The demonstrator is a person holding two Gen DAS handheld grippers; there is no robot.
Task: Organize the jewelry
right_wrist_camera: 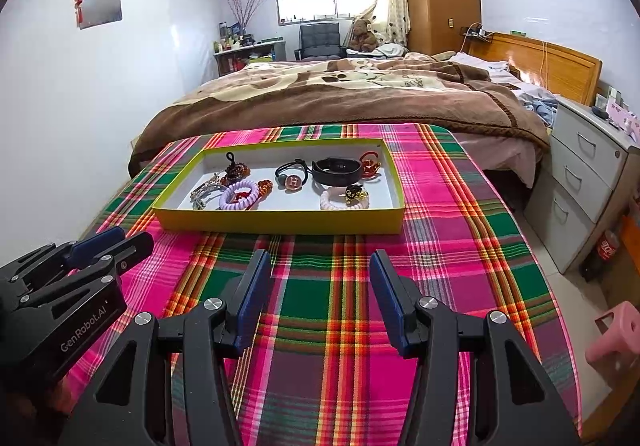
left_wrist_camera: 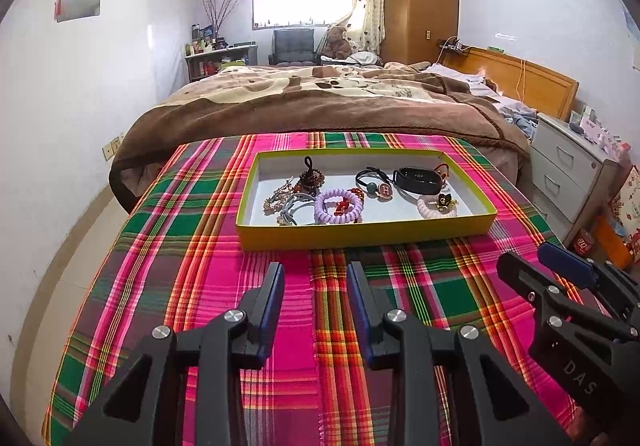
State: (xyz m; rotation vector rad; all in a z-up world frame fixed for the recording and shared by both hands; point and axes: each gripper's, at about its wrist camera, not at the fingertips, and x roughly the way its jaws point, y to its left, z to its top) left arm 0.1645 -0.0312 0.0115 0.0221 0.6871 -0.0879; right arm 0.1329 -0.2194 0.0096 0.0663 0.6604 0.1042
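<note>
Both grippers, left (left_wrist_camera: 316, 278) and right (right_wrist_camera: 320, 266), hover parted and empty over the cloth (left_wrist_camera: 224, 266). The jewelry lies in the tray (left_wrist_camera: 360, 236) at 12 o'clock. The coil tie (left_wrist_camera: 338, 205) looks light and springy; pinch across its ring.

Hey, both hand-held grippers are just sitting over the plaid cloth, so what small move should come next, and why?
Probably ease the right hand-held gripper forward toward the yellow tray. Both it and the left hand-held gripper are open and empty, short of the tray, and the pink coil hair tie lies near the tray's front wall on the right's side.
</note>
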